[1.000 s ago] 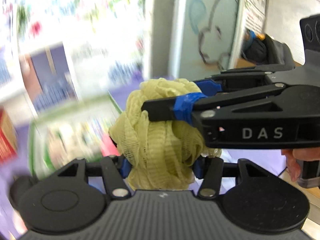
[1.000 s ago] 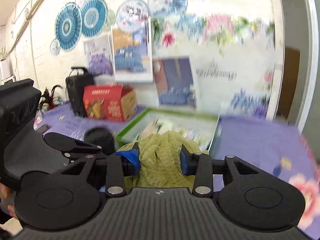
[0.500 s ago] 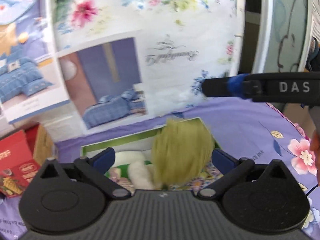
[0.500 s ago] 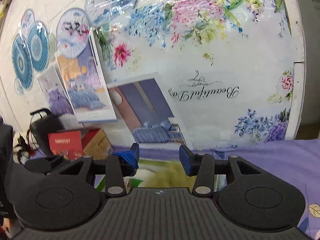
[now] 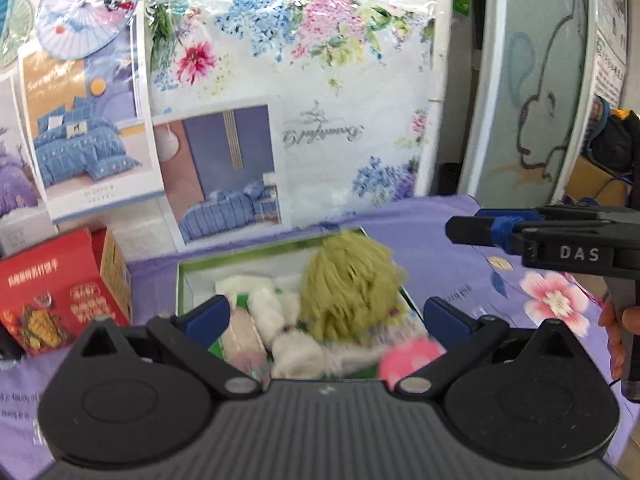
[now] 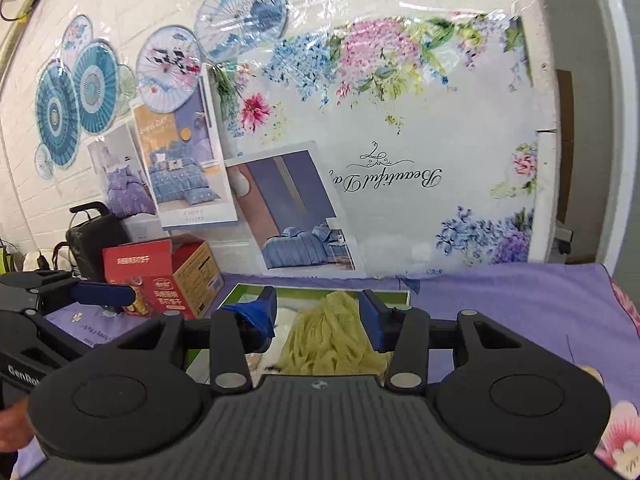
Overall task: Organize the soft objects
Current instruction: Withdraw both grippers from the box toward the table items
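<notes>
- Plainly, the left gripper (image 5: pixel 326 314) has its jaws spread wide with nothing between the blue pads; the right gripper (image 6: pixel 318 314) is parted to a middling width and also grips nothing, as far as its own view shows.
- Just ahead of and below both pairs of jaws lies the yellow-green mesh pouf (image 5: pixel 350 286), blurred in the left view and sharper in the right (image 6: pixel 334 338). It sits inside the green-rimmed box (image 5: pixel 182 276), toward that box's right side.
- Beside it in the box are several white and pale soft pieces (image 5: pixel 266 312); a pink round thing (image 5: pixel 410 362) shows at the near edge, too blurred to name.
- The pouf is a rounded bundle with no clear long axis, so approach angle should matter little.
- In the left view the right gripper's fingers (image 5: pixel 486 230) reach in from the right, above and well clear of the pouf; neither tool touches it.
- The pouf looks settled, so my guess is that the next soft item gets sought on the purple flowered cloth (image 5: pixel 440 220).
- Further out, a red carton (image 5: pixel 60 288) stands left of the box.
</notes>
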### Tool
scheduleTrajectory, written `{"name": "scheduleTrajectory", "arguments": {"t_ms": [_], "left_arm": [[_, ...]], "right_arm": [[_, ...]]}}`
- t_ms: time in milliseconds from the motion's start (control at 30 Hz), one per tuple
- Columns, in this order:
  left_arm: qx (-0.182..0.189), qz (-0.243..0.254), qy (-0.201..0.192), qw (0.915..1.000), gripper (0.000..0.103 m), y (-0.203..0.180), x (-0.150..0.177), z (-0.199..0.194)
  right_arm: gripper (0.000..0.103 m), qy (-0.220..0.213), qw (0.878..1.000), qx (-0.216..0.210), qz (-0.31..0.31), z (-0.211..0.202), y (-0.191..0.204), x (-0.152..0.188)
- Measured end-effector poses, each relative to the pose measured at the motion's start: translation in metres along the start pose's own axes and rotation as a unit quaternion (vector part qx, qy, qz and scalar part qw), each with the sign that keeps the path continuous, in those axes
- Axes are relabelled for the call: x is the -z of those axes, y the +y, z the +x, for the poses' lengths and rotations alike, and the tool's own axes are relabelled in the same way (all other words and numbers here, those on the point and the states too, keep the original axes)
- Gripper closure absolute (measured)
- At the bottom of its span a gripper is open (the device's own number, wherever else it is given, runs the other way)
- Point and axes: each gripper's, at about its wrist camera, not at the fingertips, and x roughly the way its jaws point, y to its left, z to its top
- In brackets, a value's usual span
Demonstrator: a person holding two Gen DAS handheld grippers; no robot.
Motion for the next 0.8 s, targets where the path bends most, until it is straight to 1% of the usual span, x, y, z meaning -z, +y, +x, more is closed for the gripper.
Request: {"name": "scheduleTrajectory", "arguments": {"t_ms": [100, 167, 233, 400, 467, 533, 567, 633, 733, 800], "left_arm": [[-0.003, -0.004, 0.012, 0.9999, 0.0, -0.001, 0.037, -0.024], [-0.007, -0.006, 0.029, 0.9995, 0.0, 0.0, 0.064, -0.036], [-0.015, -0.016, 0.049, 0.9986, 0.0, 0.004, 0.093, -0.044], [-0.046, -0.046, 0.102, 0.9927, 0.0, 0.02, 0.175, -0.059], [-0.064, -0.062, 0.126, 0.988, 0.0, 0.028, 0.203, -0.062], [-0.073, -0.078, 0.139, 0.9844, 0.0, 0.038, 0.226, -0.066], [-0.079, -0.084, 0.141, 0.9832, 0.0, 0.043, 0.234, -0.069], [-0.089, -0.101, 0.138, 0.9813, 0.0, 0.054, 0.242, -0.071], [-0.088, -0.129, 0.127, 0.9795, 0.0, 0.069, 0.245, -0.069], [-0.09, -0.133, 0.123, 0.9794, 0.0, 0.077, 0.244, -0.065]], "right_arm": [[0.073, -0.005, 1.0, -0.003, -0.004, -0.034, 0.018, 0.027], [0.072, -0.004, 1.0, -0.005, -0.006, -0.051, 0.031, 0.05], [0.072, 0.005, 1.0, -0.007, -0.003, -0.059, 0.042, 0.075], [0.071, 0.058, 0.998, -0.029, 0.019, -0.059, 0.072, 0.15], [0.071, 0.078, 0.995, -0.036, 0.046, -0.056, 0.077, 0.18], [0.071, 0.099, 0.991, -0.039, 0.081, -0.052, 0.08, 0.202], [0.071, 0.105, 0.989, -0.039, 0.099, -0.052, 0.082, 0.213], [0.071, 0.107, 0.987, -0.032, 0.113, -0.052, 0.086, 0.225], [0.071, 0.114, 0.989, -0.025, 0.095, -0.047, 0.095, 0.229], [0.071, 0.122, 0.99, -0.022, 0.073, -0.041, 0.102, 0.225]]}}
